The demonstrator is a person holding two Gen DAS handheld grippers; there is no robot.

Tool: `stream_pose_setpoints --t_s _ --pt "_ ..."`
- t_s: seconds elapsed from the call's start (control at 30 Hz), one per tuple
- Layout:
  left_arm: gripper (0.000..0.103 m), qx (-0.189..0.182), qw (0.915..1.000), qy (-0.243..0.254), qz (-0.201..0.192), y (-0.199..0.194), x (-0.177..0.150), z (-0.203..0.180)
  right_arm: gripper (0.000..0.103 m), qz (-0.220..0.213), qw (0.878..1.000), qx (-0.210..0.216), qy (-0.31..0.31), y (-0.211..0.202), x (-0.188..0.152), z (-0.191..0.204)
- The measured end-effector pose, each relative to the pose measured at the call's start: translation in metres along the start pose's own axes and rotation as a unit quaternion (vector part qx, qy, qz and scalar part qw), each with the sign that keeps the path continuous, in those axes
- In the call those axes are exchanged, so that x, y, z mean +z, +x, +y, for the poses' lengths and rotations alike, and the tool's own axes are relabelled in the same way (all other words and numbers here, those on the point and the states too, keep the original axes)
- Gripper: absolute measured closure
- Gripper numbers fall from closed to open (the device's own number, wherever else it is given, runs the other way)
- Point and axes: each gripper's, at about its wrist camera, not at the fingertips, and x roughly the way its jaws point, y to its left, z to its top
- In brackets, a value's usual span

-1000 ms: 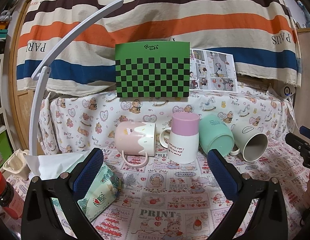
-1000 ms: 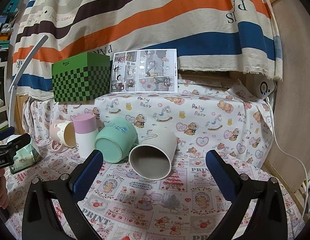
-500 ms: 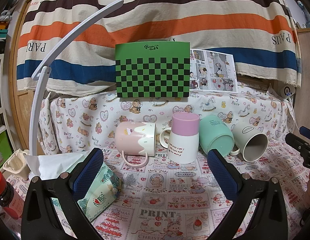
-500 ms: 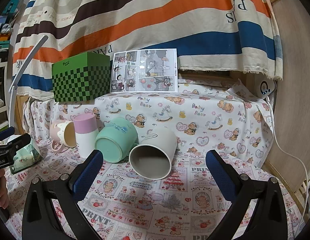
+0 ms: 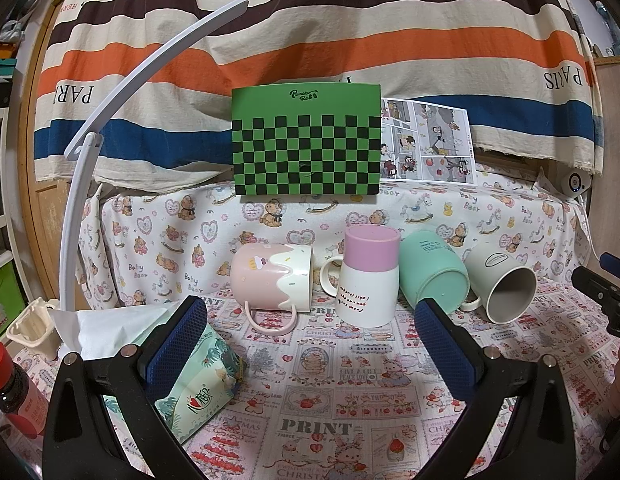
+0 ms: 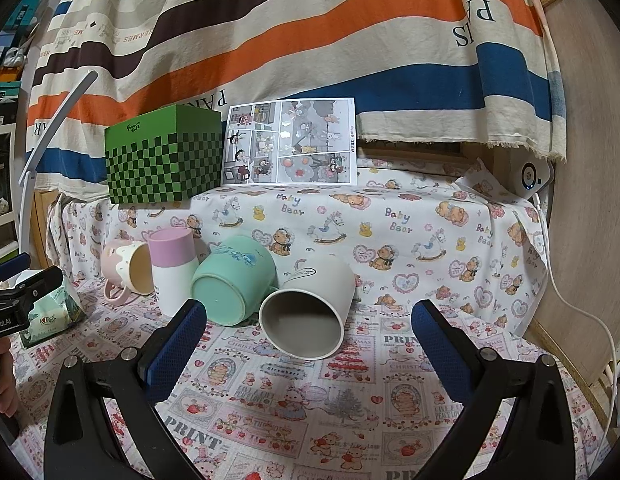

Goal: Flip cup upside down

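Several cups sit in a row on the patterned cloth. A pink-and-cream mug [image 5: 271, 282] lies on its side at the left. A white cup with a pink band [image 5: 370, 276] stands upside down. A mint cup [image 5: 432, 276] leans tilted, base toward me. A pale grey cup [image 5: 502, 284] lies on its side, mouth toward me; it also shows in the right wrist view [image 6: 310, 308]. My left gripper [image 5: 310, 340] is open and empty in front of the row. My right gripper [image 6: 307, 340] is open and empty, close before the grey cup.
A green checkered box [image 5: 305, 140] and a comic sheet [image 5: 428, 140] stand on the raised shelf behind. A tissue pack [image 5: 197, 392], a red-capped bottle [image 5: 13, 392] and a white lamp arm [image 5: 109, 128] are at the left. A white cable [image 6: 578, 312] hangs at the right.
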Motion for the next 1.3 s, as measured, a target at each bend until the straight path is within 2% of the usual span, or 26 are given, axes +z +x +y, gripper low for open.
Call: stream_pose_setpoints --t_s 1.3 --pt "0.000 -0.013 0.9999 0.007 -0.001 0.0014 0.0001 -0.0022 0.000 0.004 1.000 0.003 0.003 -0.0010 0.0010 -0.0028"
